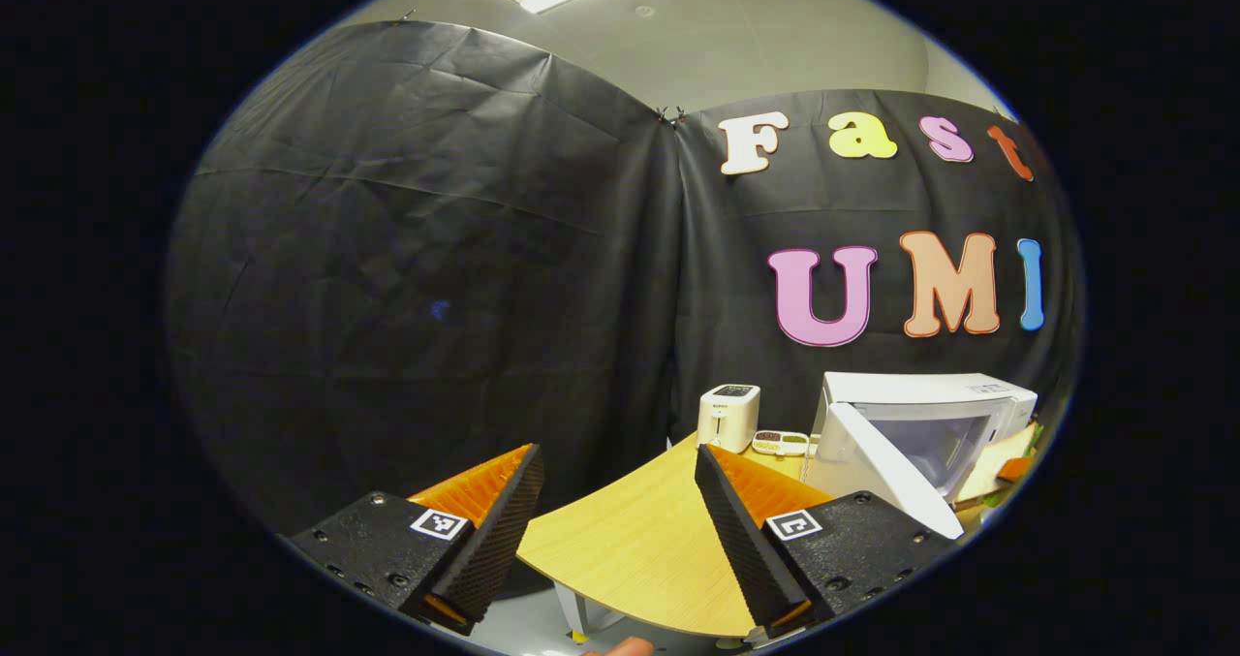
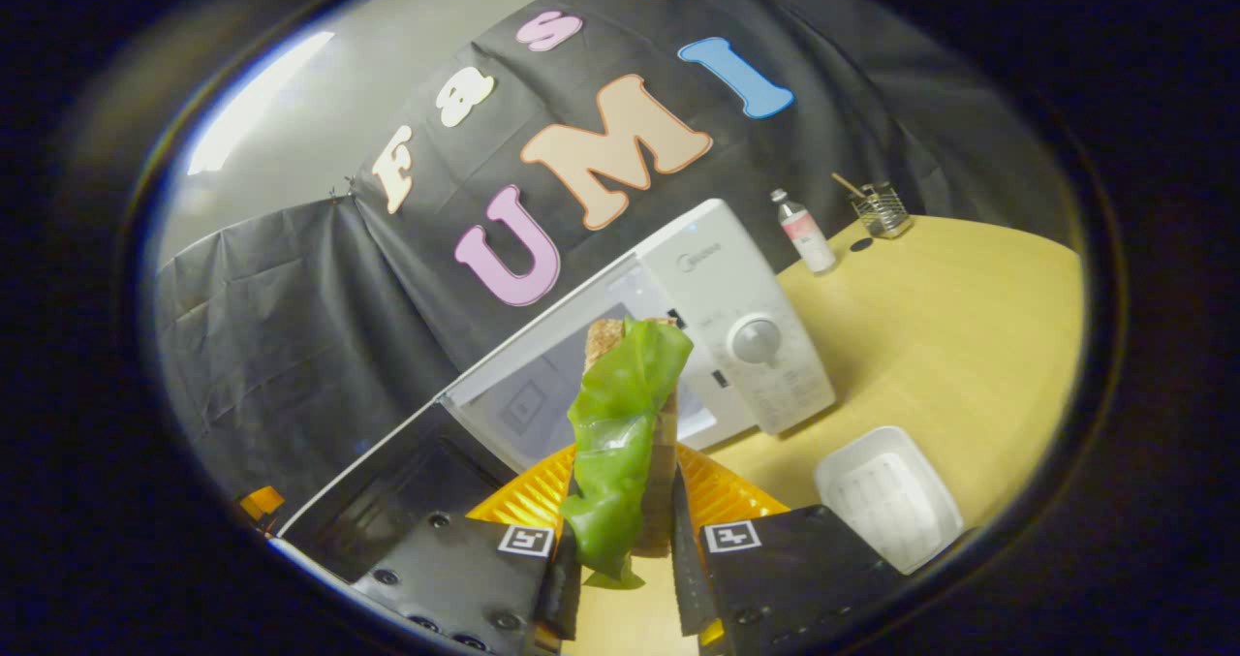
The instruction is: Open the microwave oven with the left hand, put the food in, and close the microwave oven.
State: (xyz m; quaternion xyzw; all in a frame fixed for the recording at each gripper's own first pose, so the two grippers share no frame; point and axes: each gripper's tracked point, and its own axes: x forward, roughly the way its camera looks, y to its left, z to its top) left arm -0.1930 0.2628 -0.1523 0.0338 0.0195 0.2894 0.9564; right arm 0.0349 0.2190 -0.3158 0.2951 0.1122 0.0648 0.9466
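Right gripper view has the right hand-held gripper (image 2: 630, 540) at bottom centre, its fingers closed on the food (image 2: 625, 423), a slice of bread with a green lettuce leaf draped over it, held upright between them. Straight beyond it, mid-frame, stands the microwave (image 2: 736, 336) with its door (image 2: 387, 482) swung open toward the lower left and the cavity showing behind the food. A white tray (image 2: 886, 496) lies on the surface (image 2: 969, 317) at lower right; a bottle (image 2: 802, 230) and a wire holder (image 2: 880, 208) stand near the cloth wall at upper right.

Left gripper view shows the left hand-held gripper (image 1: 620, 515) at the bottom, fingers wide apart with nothing between them, well away from the microwave (image 1: 920, 423) at lower right, whose door (image 1: 877, 472) hangs open. A toaster (image 1: 728, 417) and a small dish (image 1: 780, 441) sit just left of it.

The step in hand looks like loading the food. It would go best carried level through the middle of the opening, clear of the door edge and frame, and set flat on the cavity floor before the fingers part; the limp leaf could snag or slide off. The left hand-held gripper seems best kept clear until the door needs closing.

Black cloth walls the booth on both sides, with a pale ceiling and a light panel above.
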